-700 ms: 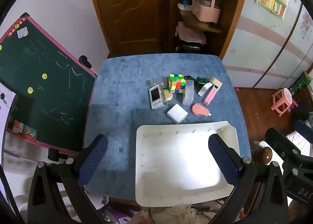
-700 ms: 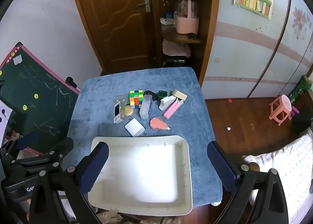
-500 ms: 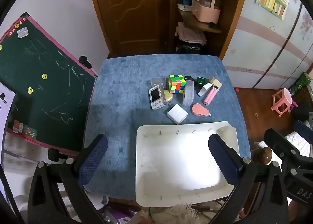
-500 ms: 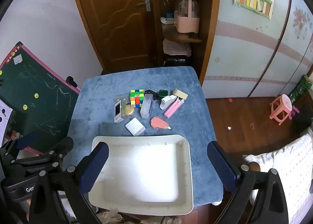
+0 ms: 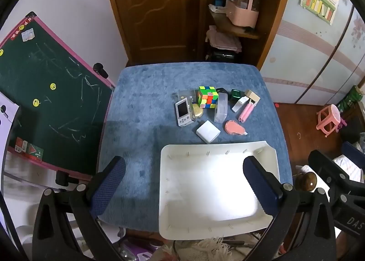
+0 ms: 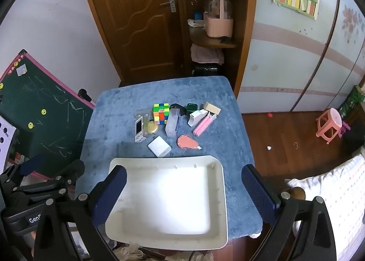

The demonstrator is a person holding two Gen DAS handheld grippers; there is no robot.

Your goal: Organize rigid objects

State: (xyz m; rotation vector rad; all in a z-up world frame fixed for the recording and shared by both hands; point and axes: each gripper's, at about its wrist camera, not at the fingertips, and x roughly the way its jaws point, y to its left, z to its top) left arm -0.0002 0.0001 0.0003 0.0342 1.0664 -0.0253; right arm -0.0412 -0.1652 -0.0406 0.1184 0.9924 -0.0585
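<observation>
Our left hand-held gripper (image 5: 183,187) has two black plastic arms tipped with dark blue textured pads (image 5: 107,187) and silver screws at the joints. Our right hand-held gripper (image 6: 183,195) is built the same: black frame, blue pads (image 6: 259,193), round silver screws. White lettering, partly cut off, marks each black body.

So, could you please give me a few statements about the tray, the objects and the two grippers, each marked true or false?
1. The white tray holds nothing. True.
2. The puzzle cube lies inside the tray. False: it sits on the blue table cover, beyond the tray.
3. Both the left gripper and right gripper are open. True.
4. The right gripper holds the pink corrector. False: it holds nothing.
</observation>
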